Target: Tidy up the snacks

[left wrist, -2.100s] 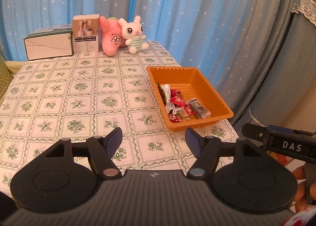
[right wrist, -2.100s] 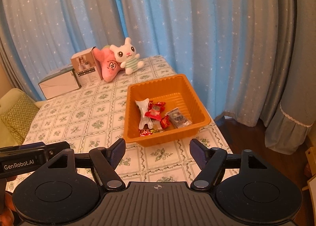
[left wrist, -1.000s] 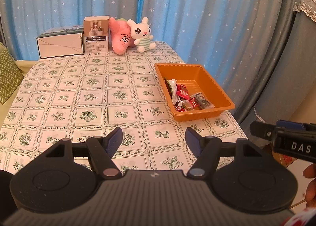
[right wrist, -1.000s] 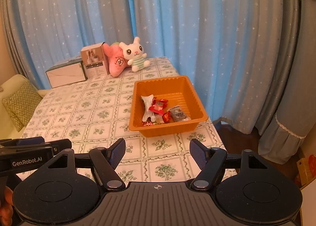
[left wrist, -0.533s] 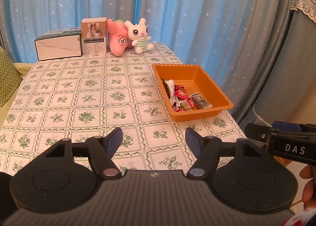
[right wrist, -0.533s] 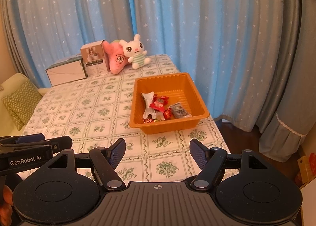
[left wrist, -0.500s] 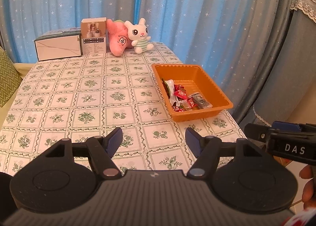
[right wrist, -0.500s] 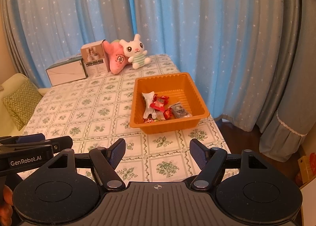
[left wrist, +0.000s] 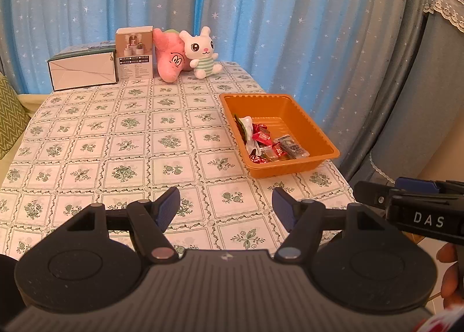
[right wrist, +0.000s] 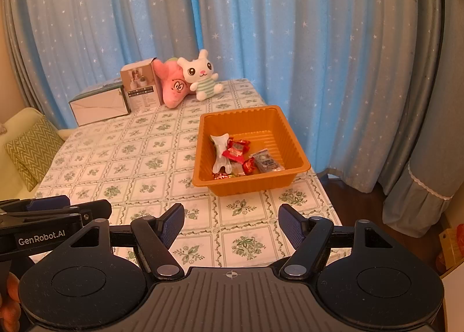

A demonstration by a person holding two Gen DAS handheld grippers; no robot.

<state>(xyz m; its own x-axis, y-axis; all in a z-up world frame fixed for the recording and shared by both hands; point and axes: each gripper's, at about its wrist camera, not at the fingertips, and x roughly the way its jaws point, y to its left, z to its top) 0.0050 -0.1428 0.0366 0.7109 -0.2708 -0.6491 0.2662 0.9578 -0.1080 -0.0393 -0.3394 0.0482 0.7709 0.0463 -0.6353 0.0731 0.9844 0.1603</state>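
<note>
Your orange tray (right wrist: 293, 146) holds red, white and clear wrapped snacks (right wrist: 236, 152) near the bench's (left wrist: 116, 140) right edge, floral-checked cloth, starry blue curtains (right wrist: 261, 27) behind. Left gripper (left wrist: 226, 209) and right gripper (right wrist: 231, 223) fingers spread wide, empty.

My left gripper (left wrist: 226, 206), a black two-finger tool with blue pads, is held level with its jaws spread wide and nothing between them. My right gripper (right wrist: 231, 223), black with the same blue pads, is likewise spread wide and empty. The two sit side by side, close together, each showing at the edge of the other's view. Fingertips of my right hand (left wrist: 448, 277) curl around its handle, and a bit of my left hand (right wrist: 10, 300) shows low down.
</note>
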